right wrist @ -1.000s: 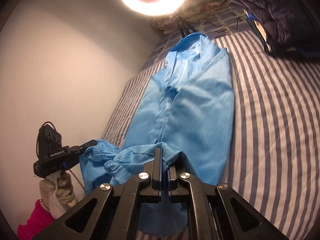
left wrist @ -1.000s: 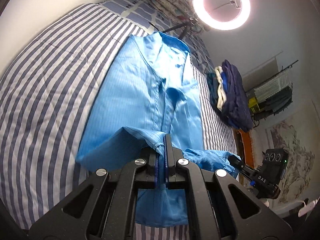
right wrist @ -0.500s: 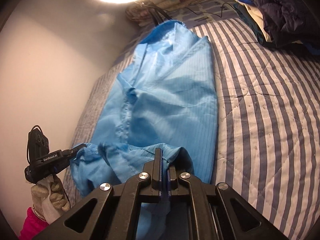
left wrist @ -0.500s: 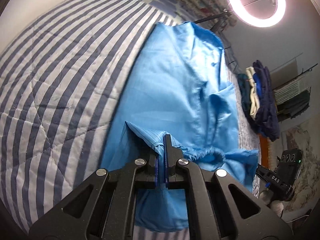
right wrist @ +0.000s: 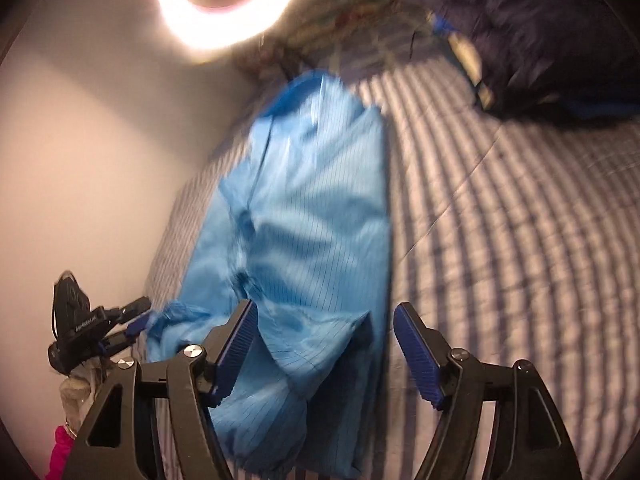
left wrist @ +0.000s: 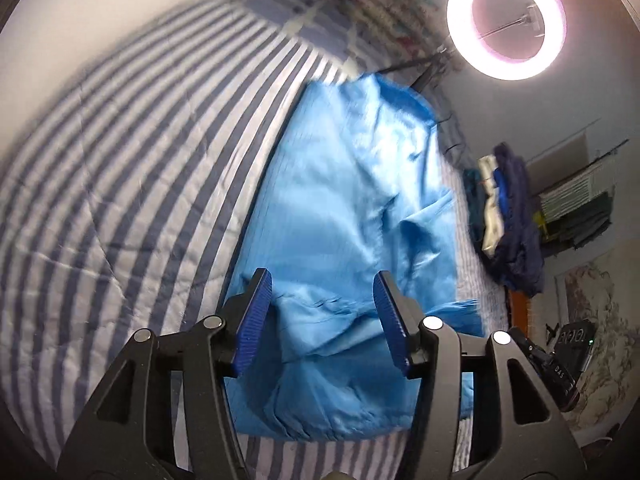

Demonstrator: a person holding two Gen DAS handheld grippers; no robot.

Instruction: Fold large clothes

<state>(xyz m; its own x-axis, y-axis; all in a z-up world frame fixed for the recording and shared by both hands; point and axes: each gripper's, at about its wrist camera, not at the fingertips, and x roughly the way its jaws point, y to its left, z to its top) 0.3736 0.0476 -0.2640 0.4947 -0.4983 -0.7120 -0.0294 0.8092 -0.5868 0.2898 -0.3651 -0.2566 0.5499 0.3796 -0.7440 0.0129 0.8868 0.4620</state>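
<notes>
Free room: the striped bed [left wrist: 120,184] lies bare on both long sides of the blue garment [left wrist: 360,208].
Garment: lengthwise on the bed, near end folded over.
Left tongs [left wrist: 323,312]: opening, cloth between but not pressed.
Right tongs [right wrist: 325,334]: opening, fold loose between.
Hard to see: the right view is blurred.
Around: dark clothes pile [left wrist: 516,224] at the bed's edge; ring light [left wrist: 506,20] beyond the far end.
</notes>
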